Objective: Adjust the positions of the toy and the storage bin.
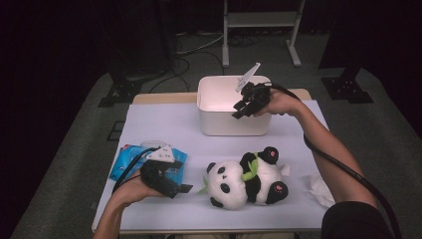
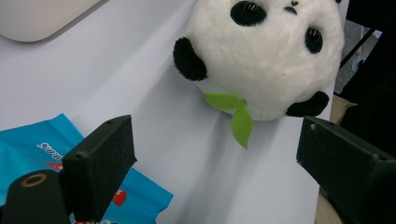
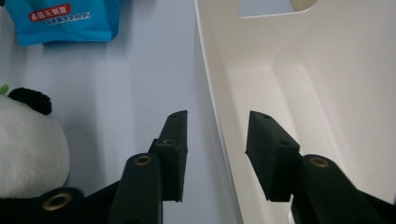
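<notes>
My left gripper (image 1: 171, 186) sits nearest the cam, low at the front-left of the table (image 1: 164, 124), jaws wide apart w/ nothing between them. In the left gripper view the panda plush (image 2: 266, 56) lies just ahead of those jaws, not touching, head toward me, green leaf (image 2: 236, 116) at its neck.

Biggest thing: the table w/ its pale cover. Next, the white bin (image 1: 219, 107) at the back-centre. My right gripper (image 1: 244, 107) hangs over the bin's front-right rim, tilted down. In the right gripper view the bin wall (image 3: 212, 93) runs up between the two jaws, one jaw outside over the table, one inside the bin; jaws about half open, pads not pressing on the wall, nothing held. The part of the bin's inside I can see holds nothing.

Panda plush lies on its side at front-centre, btw my two hands, near the left gripper, well apart from the right.

Blue snack packet (image 1: 127, 159) lies flat at front-left, just behind my left gripper. Crumpled white tissue (image 1: 318, 189) at the right edge, by my right forearm.
</notes>
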{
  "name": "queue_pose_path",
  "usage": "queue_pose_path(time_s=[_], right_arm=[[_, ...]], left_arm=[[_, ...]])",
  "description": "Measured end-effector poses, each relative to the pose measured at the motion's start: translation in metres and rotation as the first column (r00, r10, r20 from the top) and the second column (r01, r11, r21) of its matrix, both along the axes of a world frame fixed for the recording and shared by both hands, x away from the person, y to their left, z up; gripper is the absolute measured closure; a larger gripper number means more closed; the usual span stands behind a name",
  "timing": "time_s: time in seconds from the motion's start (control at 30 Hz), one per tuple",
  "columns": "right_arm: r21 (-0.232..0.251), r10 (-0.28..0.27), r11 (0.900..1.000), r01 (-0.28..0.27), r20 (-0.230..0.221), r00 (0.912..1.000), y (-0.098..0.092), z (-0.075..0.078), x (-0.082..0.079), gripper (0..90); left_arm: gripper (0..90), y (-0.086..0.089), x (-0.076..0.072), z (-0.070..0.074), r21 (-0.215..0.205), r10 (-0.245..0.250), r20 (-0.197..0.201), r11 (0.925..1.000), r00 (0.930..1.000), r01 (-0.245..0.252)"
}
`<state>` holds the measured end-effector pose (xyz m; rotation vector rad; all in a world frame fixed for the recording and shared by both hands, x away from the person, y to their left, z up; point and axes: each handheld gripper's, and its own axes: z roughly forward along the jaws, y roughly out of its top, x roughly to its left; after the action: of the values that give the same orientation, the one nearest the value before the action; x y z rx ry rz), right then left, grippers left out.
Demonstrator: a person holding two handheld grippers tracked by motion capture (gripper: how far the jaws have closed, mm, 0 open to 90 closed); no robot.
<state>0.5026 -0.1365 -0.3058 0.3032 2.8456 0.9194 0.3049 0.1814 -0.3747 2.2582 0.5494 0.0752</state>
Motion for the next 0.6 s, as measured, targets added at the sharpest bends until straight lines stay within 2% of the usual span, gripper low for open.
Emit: queue_pose_path(time_s=[0.4,0.6], right_arm=[[-0.035,0.015,0.999,-0.015,-0.023,0.9996,0.004,-0.009,0.006,76.6],[-0.033,0.013,0.999,-0.015,-0.04,0.9991,0.003,-0.012,0.007,82.5]], left_arm=[[10.8,0.0,0.0,-0.002,0.002,0.003,-0.002,1.0,1.0,-0.003],[10.8,0.001,0.0,-0.003,0.001,0.008,-0.007,1.0,0.9999,-0.008]])
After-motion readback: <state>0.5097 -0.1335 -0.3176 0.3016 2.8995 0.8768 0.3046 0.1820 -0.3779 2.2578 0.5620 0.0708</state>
